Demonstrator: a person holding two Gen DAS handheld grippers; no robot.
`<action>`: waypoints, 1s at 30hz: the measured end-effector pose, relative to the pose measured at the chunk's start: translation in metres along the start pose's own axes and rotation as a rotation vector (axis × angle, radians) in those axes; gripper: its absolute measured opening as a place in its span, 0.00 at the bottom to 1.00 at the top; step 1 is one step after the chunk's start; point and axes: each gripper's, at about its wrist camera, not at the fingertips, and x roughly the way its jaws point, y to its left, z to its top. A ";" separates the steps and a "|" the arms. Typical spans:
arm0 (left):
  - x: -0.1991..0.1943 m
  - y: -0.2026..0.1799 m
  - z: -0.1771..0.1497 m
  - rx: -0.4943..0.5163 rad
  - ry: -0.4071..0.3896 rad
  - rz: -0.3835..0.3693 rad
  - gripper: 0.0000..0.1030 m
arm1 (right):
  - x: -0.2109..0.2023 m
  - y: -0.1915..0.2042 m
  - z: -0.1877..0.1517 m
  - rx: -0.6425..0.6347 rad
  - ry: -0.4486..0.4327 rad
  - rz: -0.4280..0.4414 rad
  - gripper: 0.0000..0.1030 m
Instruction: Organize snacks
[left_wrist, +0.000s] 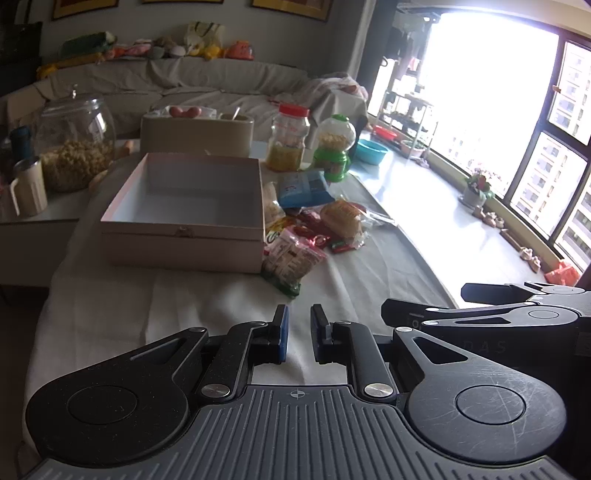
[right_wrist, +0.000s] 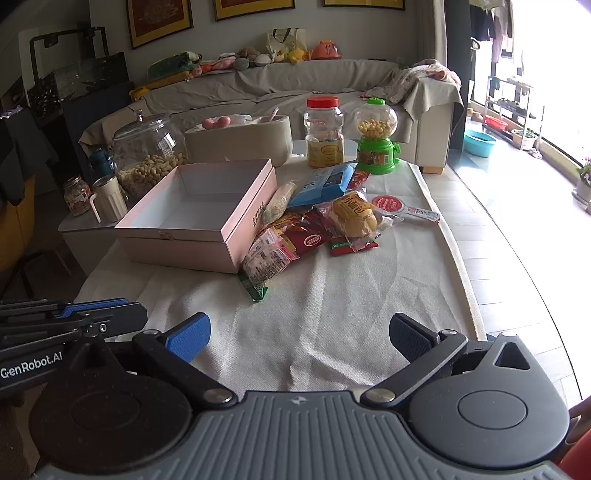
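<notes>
**Two grippers hovering, snack pile waiting beside open box**

Two grippers are hanging low over the white tablecloth (right_wrist: 314, 295) at the near end of the table, both holding nothing. Left gripper (left_wrist: 299, 332) is showing its blue pads drawn close together with only a narrow gap, nothing between them. Right gripper (right_wrist: 299, 336) is standing spread wide, pads well apart, bare cloth between. Pink box (right_wrist: 199, 218) is sitting open and hollow, left of centre. Snack pile (right_wrist: 314, 221) is lying just beside the box's right wall: blue packet (right_wrist: 325, 182), yellow bread bun in clear wrap (right_wrist: 354, 216), red packets (right_wrist: 308, 234), a green-edged pack (right_wrist: 258, 266) nearest the grippers. Red-lidded jar (right_wrist: 324, 133) and green candy dispenser (right_wrist: 376, 136) are standing behind the pile.
</notes>
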 end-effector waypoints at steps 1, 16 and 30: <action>0.001 0.000 0.000 -0.004 0.003 0.001 0.16 | 0.000 0.000 0.000 0.001 0.002 0.000 1.00; 0.064 0.036 0.002 -0.022 -0.011 -0.086 0.17 | 0.061 -0.012 -0.001 -0.053 -0.016 0.012 1.00; 0.147 0.046 0.023 0.106 0.033 -0.140 0.17 | 0.182 -0.007 0.078 -0.142 -0.088 0.046 0.94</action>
